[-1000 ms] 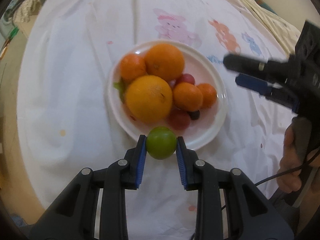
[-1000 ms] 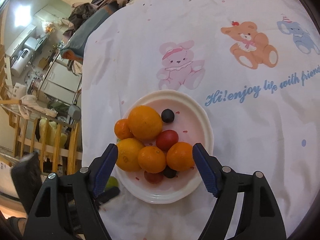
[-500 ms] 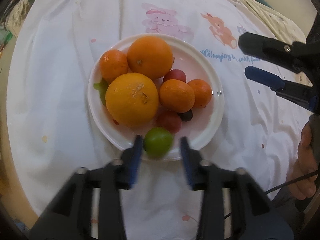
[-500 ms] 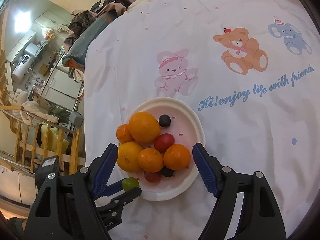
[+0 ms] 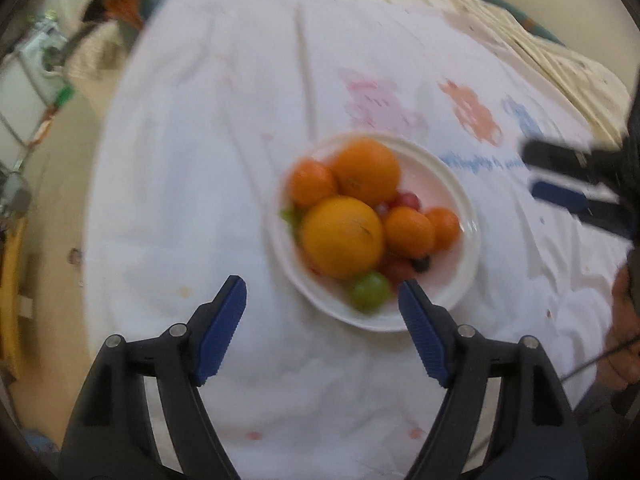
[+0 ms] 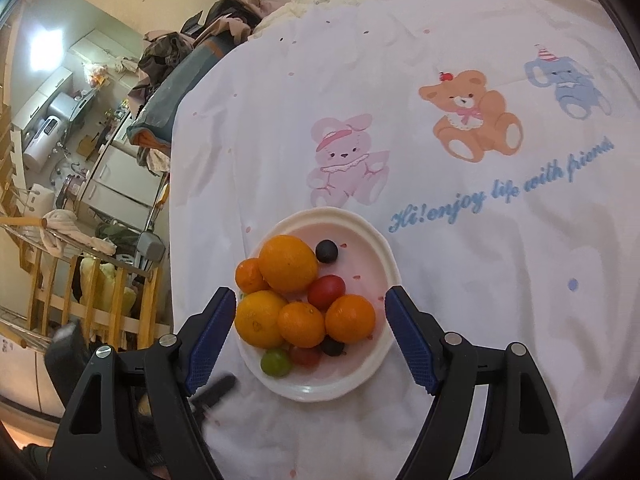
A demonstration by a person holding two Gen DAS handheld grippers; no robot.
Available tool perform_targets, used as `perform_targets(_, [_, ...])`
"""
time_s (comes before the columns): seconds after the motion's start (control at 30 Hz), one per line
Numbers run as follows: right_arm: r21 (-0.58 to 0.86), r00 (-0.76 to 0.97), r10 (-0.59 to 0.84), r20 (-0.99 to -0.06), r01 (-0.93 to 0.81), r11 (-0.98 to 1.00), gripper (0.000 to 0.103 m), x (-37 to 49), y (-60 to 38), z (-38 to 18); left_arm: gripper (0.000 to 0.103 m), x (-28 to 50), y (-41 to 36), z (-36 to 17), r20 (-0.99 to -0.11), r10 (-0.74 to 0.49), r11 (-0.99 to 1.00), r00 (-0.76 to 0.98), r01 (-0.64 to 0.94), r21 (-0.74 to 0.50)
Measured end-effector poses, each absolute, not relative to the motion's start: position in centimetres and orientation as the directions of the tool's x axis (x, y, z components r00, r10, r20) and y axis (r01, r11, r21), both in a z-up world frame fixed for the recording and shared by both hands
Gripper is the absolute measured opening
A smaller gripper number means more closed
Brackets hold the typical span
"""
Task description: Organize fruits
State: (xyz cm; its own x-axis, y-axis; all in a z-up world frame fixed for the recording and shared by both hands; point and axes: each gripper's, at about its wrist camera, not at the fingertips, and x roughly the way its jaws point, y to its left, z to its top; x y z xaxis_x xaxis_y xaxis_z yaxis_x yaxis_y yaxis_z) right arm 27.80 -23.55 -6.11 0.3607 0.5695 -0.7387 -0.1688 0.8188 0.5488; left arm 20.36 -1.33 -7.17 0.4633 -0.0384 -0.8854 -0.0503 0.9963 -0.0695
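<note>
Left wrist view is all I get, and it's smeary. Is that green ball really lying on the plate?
Observer: Yes. The right wrist view is sharp: the green fruit lies just inside the near rim of the plate, beside a small red fruit, and nothing grips it.
Operator: I can make out one dark berry near it. Is that the only one?
Observer: No. A second dark berry sits alone on the plate's far side, next to the big orange that hides it from your view.
</note>
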Motion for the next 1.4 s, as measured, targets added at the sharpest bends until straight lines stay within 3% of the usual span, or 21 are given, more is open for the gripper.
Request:
perform_targets(0.07, [0.517,0.384,0.541,-0.748,-0.174,0.838,0.09,26.6,-23.7,-5.4,0.076,19.7,-0.3,-5.9,-0.857,-0.015,0.994,0.516,-0.082,-0.068])
perform_targets(0.13, [0.495,0.398,0.526,-0.751,-0.187,0.849,0.093,25.6,-23.7,-4.8,0.076,19.1,0.3,-4.6,-0.827,-0.001,0.994,0.562,-0.092,-0.063])
perform_targets(0.5, [0.366,0.51,0.453,-0.731,-0.267,0.892,0.094,17.7,-22.7,-2.4,0.076,14.5,1.2,-1.1,-0.755,0.014,0.994,0.656,-0.089,-0.059])
perform_targets(0.7, [0.291,0.562,0.403,-0.723,-0.281,0.915,0.094,14.3,-21.9,-2.0,0.09,11.4,0.4,-0.7,-0.74,0.001,0.996,0.673,-0.066,-0.058])
perform_targets(0.83, [0.27,0.606,0.371,-0.703,-0.255,0.928,0.103,12.7,-21.8,-1.9,0.102,9.8,0.3,-0.6,-0.73,-0.005,0.995,0.684,-0.07,-0.072])
perform_targets(1.4, [0.184,0.676,0.272,-0.684,-0.202,0.962,0.103,10.8,-21.3,-2.1,0.102,8.4,0.9,-1.1,-0.718,0.021,0.99,0.696,-0.114,-0.081])
